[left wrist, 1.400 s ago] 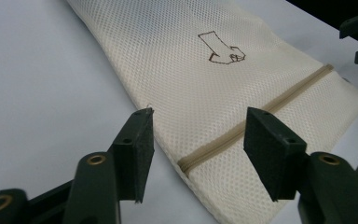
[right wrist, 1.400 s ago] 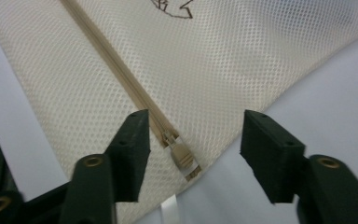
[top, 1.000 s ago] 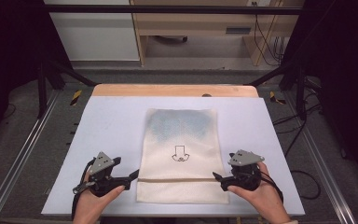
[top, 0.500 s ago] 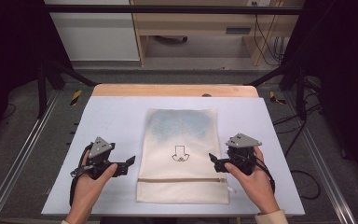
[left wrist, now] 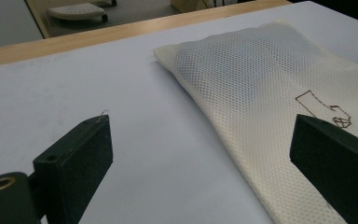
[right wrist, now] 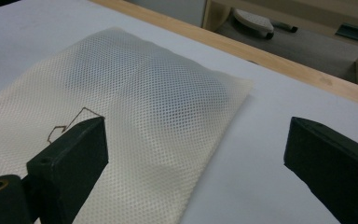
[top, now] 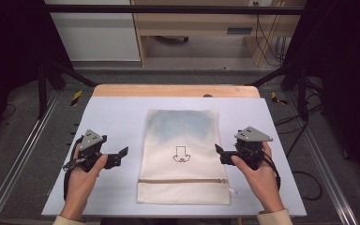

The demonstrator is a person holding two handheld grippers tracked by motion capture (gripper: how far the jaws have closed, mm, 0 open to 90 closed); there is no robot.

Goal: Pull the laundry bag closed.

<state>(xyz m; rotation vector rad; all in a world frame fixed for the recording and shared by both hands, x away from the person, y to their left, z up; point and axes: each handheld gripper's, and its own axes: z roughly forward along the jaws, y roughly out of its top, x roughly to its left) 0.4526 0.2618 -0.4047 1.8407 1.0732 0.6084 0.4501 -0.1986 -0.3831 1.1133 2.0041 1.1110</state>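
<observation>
From the high view we saw a cream mesh bag (top: 183, 157) lying flat at the middle of the white table (top: 117, 112), its zipper (top: 183, 180) toward the near edge. Our left gripper (top: 122, 154) sat just beside the bag's left edge, our right gripper (top: 219, 152) at its right edge.

In the left gripper view, the jaws stood wide apart, holding nothing, the bag (left wrist: 270, 88) ahead at right.

In the right gripper view, the jaws stood wide and empty; the bag (right wrist: 135, 112) lay ahead at left, a bluish shape dim inside.
</observation>
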